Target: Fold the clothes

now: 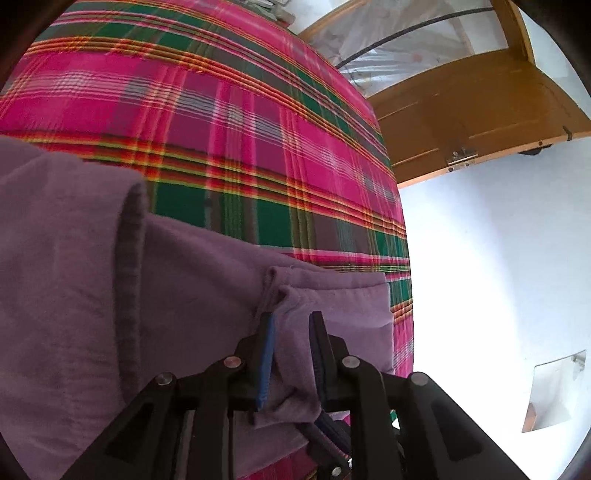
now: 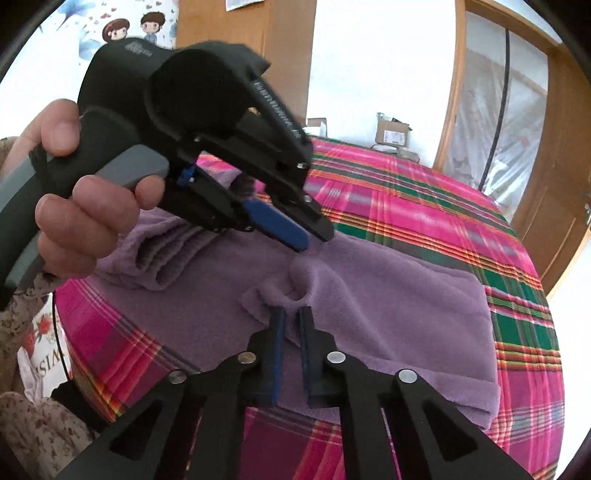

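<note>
Two grippers are on the same purple garment, which lies spread over the pink, green and orange plaid bedspread. From my right wrist camera, my right gripper has its blue-padded fingers drawn narrow on a bunched ridge of the purple fleece near the garment's near edge; the cloth puckers into a small loop just beyond the tips. Farther off and to the left in that view, my left gripper comes down at a slant, held by a bare hand on its grey-and-black grip, and its tips press into the fabric on the far side of the same pucker. My left wrist camera shows that gripper closed on a fold of the purple cloth, which passes between the blue pads and hangs out behind them. To the left in that view a thick rolled portion of the garment with a darker grey ribbed edge rises close to the lens. In the right wrist view, a stacked, pleated bundle of the same cloth sits at the garment's far left, below the hand. Beyond the bed stand a wooden door and a white wall; cardboard boxes sit past the far edge of the bed, and cartoon stickers are on the wall at upper left.
</note>
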`<state>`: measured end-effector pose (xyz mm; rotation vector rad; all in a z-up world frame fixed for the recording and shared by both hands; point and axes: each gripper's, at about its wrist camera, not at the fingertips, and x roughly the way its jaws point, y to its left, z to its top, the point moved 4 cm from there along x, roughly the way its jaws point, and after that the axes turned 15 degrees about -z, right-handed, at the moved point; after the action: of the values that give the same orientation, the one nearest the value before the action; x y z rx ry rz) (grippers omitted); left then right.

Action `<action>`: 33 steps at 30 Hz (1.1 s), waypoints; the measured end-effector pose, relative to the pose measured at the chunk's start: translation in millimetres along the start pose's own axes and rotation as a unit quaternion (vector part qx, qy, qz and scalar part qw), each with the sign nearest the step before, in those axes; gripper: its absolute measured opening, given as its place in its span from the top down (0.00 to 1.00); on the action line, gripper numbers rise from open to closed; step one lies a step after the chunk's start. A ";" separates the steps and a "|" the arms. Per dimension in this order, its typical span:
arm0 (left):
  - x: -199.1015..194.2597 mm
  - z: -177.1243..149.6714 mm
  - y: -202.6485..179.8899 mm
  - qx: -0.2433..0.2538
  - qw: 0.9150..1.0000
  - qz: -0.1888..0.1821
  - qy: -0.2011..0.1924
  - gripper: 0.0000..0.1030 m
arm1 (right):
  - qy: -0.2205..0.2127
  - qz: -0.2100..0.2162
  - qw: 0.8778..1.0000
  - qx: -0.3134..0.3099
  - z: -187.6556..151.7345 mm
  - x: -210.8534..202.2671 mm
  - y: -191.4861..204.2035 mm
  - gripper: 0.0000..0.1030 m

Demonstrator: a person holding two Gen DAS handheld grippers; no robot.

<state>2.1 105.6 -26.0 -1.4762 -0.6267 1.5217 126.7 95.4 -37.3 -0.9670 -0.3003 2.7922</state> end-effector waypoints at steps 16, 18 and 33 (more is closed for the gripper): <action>16.9 -0.1 -12.1 -0.010 0.998 -0.056 0.021 0.80 | -0.012 0.013 1.000 0.009 -5.9 -2.9 -10.9 0.94; 13.6 3.4 -17.0 -0.001 0.998 -0.063 0.011 0.79 | -0.011 0.014 1.000 0.011 -6.0 -1.8 -12.7 0.93; 4.9 18.0 -17.2 -0.003 0.991 -0.118 -0.065 0.79 | -0.003 0.047 0.995 0.087 -0.4 0.3 -53.5 0.74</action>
<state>-10.3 121.9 -11.1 -1.2641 -0.8531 1.4384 131.8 147.2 -24.8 -0.9562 -0.0109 2.8473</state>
